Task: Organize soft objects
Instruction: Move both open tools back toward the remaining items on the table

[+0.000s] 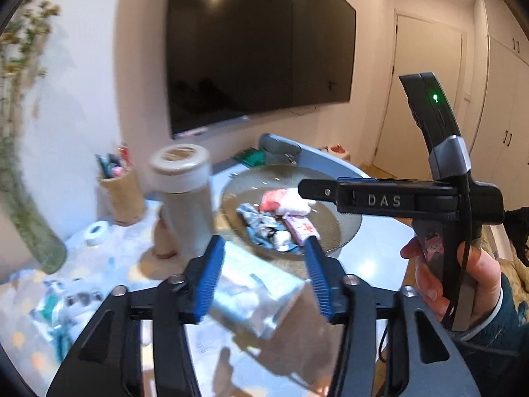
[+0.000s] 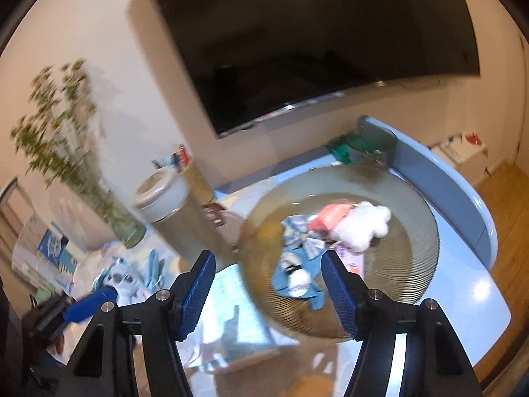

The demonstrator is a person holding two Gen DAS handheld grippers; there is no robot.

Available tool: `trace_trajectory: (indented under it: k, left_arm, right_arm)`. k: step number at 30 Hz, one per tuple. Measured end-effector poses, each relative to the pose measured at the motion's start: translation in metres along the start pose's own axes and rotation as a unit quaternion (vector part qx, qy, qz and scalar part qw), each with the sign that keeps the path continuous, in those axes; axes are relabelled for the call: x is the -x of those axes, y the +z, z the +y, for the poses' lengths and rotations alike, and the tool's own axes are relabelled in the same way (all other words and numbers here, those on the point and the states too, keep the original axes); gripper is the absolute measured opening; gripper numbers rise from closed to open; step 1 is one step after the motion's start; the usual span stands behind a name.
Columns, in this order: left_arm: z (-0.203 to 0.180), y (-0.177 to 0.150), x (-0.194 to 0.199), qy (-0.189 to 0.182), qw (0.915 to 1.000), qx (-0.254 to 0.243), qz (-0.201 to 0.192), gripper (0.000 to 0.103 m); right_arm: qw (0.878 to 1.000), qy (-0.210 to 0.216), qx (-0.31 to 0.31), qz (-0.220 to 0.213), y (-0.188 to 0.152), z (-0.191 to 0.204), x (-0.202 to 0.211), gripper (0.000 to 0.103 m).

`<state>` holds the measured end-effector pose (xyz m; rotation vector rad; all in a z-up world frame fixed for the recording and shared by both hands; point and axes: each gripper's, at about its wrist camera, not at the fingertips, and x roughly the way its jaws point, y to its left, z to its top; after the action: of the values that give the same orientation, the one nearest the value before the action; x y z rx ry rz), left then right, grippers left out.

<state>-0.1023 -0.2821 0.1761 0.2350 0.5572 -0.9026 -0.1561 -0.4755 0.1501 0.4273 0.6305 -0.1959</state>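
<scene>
Blue-padded jaws on both tools stand spread with nothing between them.

Left edge of the table: a glass vase of green stems, with a small roll of tape just beside it. Near the front left, a soft toy in pale blue and white lies on the patterned cloth, outside the dish; both views blur it.

Centre: a woven pen holder near the wall side, then a tall lidded canister upright. A flat clear packet lies on the cloth below the left gripper, whose pads hang above it, apart from it.

Right of centre: a ribbed glass dish holds the gathered soft items: a blue cloth piece, a pink item and a white fluffy toy, heaped touching one another. The right gripper hovers over the dish's near rim, empty; the left wrist view shows its body and a hand gripping the handle.

Assessment: the dish appears to be the collecting place, and the soft toy at the front left looks outstanding. Recommended: slow the hands so the blur clears, keep the jaws wide on approach, take the toy by its bulk rather than a loose limb, pass clear of the canister and vase, and release low over the dish's open side.
</scene>
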Motion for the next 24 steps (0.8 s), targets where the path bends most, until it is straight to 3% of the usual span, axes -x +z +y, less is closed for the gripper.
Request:
trace_trajectory:
  k: [1, 2, 6, 10, 17, 21, 24]
  left_arm:
    - [0.005, -0.002, 0.010, 0.007, 0.9999, 0.001, -0.012, 0.085]
    - [0.010, -0.006, 0.025, 0.014, 0.9994, 0.004, -0.031, 0.090]
    - [0.036, -0.021, 0.073, 0.062, 0.9956, 0.020, -0.067, 0.090]
    - [0.073, -0.033, 0.120, 0.102, 0.9889, 0.060, -0.090, 0.090]
    - [0.139, -0.064, 0.192, 0.197, 0.9654, 0.117, -0.125, 0.090]
    - [0.175, -0.090, 0.196, 0.220, 0.9554, 0.163, -0.111, 0.090]
    - [0.202, -0.121, 0.178, 0.242, 0.9483, 0.191, -0.077, 0.090]
  right_arm:
    - [1.000, -0.001, 0.009, -0.003, -0.002, 0.008, 0.003, 0.065]
    - [1.000, 0.001, 0.026, -0.007, -0.004, 0.021, 0.007, 0.065]
    - [0.997, 0.015, 0.075, -0.020, -0.015, 0.068, 0.016, 0.078]
    - [0.992, 0.046, 0.112, -0.020, -0.027, 0.113, 0.017, 0.079]
    - [0.984, 0.085, 0.154, -0.016, -0.047, 0.174, 0.003, 0.081]
    - [0.983, 0.103, 0.154, -0.012, -0.063, 0.194, -0.018, 0.087]
    - [0.983, 0.104, 0.151, 0.000, -0.075, 0.200, -0.042, 0.087]
